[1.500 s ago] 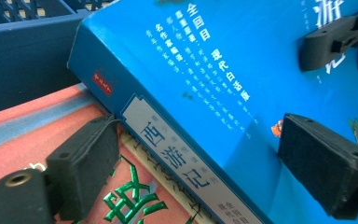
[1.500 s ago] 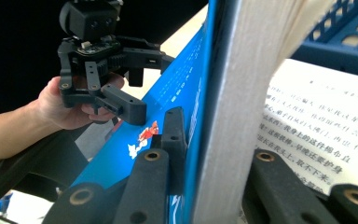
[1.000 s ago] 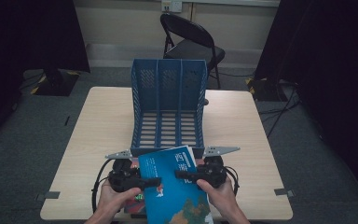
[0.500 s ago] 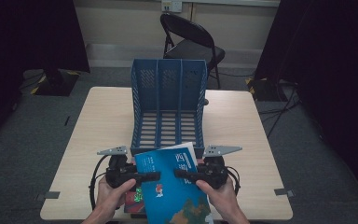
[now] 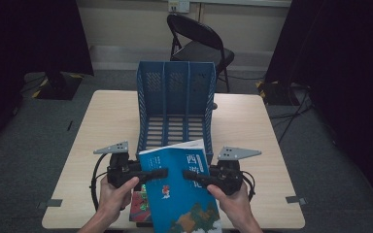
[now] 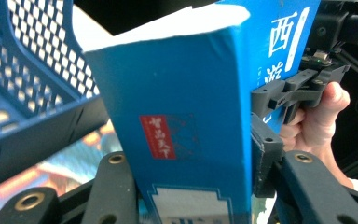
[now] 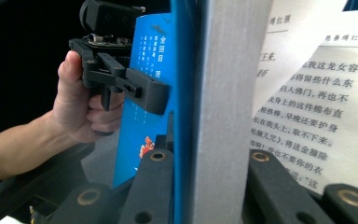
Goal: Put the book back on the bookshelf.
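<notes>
1. Left gripper [image 5: 161, 173], lower left of the high view: jaws have just been closing and now clamp the blue book [image 5: 182, 191] across its spine edge.
2. Right gripper [image 5: 190, 175], lower centre: jaws clamped on the book's opposite edge.
3. Book held between both, tilted, long axis running from bottom of frame up toward the blue file rack [image 5: 176, 109].
4. Rack sits just above the book on the bench [image 5: 252, 126], slots open toward it; both hands equally near.
5. Another book [image 5: 140, 206] lies underneath, lower left.

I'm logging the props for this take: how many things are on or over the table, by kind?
Books: 2, the blue book held up and a colourful book lying under it.
File racks: 1, the blue rack.
Total: 3.
</notes>
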Demonstrator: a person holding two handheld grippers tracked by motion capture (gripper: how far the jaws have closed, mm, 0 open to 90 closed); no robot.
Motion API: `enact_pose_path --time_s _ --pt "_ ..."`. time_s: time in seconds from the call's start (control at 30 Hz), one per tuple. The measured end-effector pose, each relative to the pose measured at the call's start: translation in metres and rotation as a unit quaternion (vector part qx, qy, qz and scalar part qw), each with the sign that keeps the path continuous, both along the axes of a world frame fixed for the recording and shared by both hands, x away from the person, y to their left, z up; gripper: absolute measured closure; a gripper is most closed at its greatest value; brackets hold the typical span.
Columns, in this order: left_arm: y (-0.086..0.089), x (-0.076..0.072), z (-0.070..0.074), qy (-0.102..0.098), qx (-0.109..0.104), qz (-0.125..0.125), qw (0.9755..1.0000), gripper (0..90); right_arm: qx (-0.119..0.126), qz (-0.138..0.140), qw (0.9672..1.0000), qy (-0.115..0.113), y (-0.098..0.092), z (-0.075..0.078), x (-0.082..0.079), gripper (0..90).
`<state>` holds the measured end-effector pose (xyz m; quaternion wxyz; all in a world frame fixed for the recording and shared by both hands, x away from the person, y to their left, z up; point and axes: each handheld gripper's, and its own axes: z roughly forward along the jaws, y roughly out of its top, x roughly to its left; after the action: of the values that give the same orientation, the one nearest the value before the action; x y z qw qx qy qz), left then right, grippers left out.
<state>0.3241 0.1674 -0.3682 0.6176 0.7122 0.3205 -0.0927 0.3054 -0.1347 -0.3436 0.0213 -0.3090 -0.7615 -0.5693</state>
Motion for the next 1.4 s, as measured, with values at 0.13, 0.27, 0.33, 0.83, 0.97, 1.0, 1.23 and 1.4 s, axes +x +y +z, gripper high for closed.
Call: enact_pose_path --time_s 0.13,0.27,0.33,0.83,0.97,1.0,1.23,1.4 --pt "0.0 0.0 0.016 -0.022 0.008 0.004 0.9997 56.1 0.009 0.0 0.9999 -0.013 0.001 0.01 0.001 79.0" --pt "0.001 0.002 0.033 -0.05 0.017 0.013 0.9985 57.9 0.017 -0.005 0.9991 -0.037 0.002 0.024 0.004 79.1" --pt "0.001 0.004 0.042 -0.065 0.016 0.021 0.9975 58.7 0.016 -0.009 0.9988 -0.045 0.003 0.027 0.005 79.1" --pt "0.001 0.001 0.056 -0.158 0.034 0.043 0.9858 58.8 0.02 -0.001 0.9946 -0.102 0.007 0.031 0.019 77.2" --pt "0.0 -0.01 0.057 -0.181 0.043 0.041 0.9818 58.9 0.017 0.003 0.9937 -0.111 0.004 0.027 0.014 71.7" --pt "-0.002 -0.013 0.057 -0.187 0.044 0.035 0.9807 59.0 0.014 0.001 0.9936 -0.112 0.001 0.026 0.01 69.5" --pt "-0.007 -0.019 0.056 -0.202 0.054 0.049 0.9768 59.2 -0.015 -0.031 0.9912 -0.128 -0.01 0.021 0.003 61.0" --pt "-0.006 -0.022 0.055 -0.205 0.054 0.043 0.9763 59.5 -0.032 -0.058 0.9899 -0.125 -0.023 0.012 0.004 51.9"
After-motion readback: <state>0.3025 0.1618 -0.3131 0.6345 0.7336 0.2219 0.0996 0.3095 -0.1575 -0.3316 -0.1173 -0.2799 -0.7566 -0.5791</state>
